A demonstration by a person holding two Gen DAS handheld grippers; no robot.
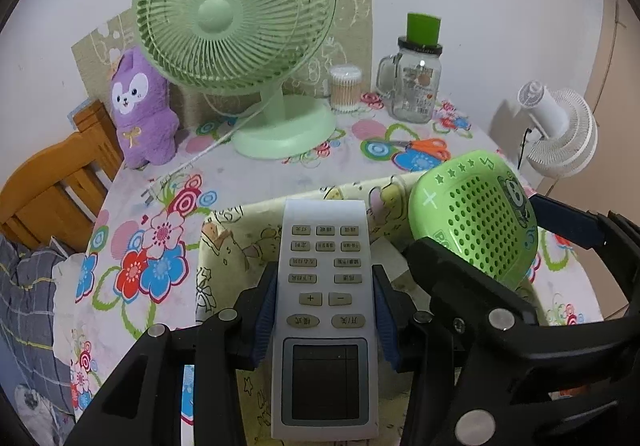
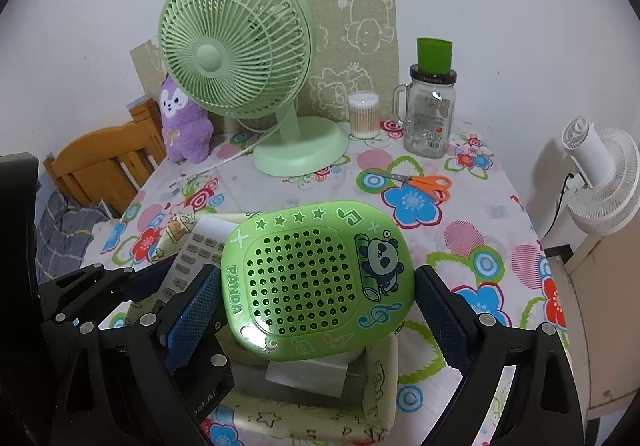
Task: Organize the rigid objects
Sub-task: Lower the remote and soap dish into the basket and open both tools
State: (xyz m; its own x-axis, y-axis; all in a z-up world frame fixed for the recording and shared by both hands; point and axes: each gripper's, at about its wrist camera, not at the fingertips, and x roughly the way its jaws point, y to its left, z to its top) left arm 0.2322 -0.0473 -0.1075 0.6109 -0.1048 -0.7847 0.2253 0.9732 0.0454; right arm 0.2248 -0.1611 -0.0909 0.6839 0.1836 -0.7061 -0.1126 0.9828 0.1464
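A white remote control (image 1: 325,286) with grey buttons and a dark screen points away from me, and my left gripper (image 1: 325,274) is shut on its sides. My right gripper (image 2: 318,278) is shut on a green panda speaker (image 2: 316,278), its blue pads pressing both edges. The speaker (image 1: 480,222) also shows tilted at the right of the left wrist view, and the remote (image 2: 196,246) at the left of the right wrist view. Both things hang side by side over a cream cartoon-print fabric box (image 2: 376,386) (image 1: 236,246). A pale object (image 2: 304,370) lies inside it.
On the floral tablecloth (image 2: 480,230) behind stand a green desk fan (image 2: 236,62), a purple plush (image 2: 182,126), a cotton-swab tub (image 2: 363,114) and a glass jar mug with green lid (image 2: 430,118). Orange scissors (image 2: 424,184) lie near. Wooden chair (image 2: 100,162) left, white fan (image 2: 604,178) right.
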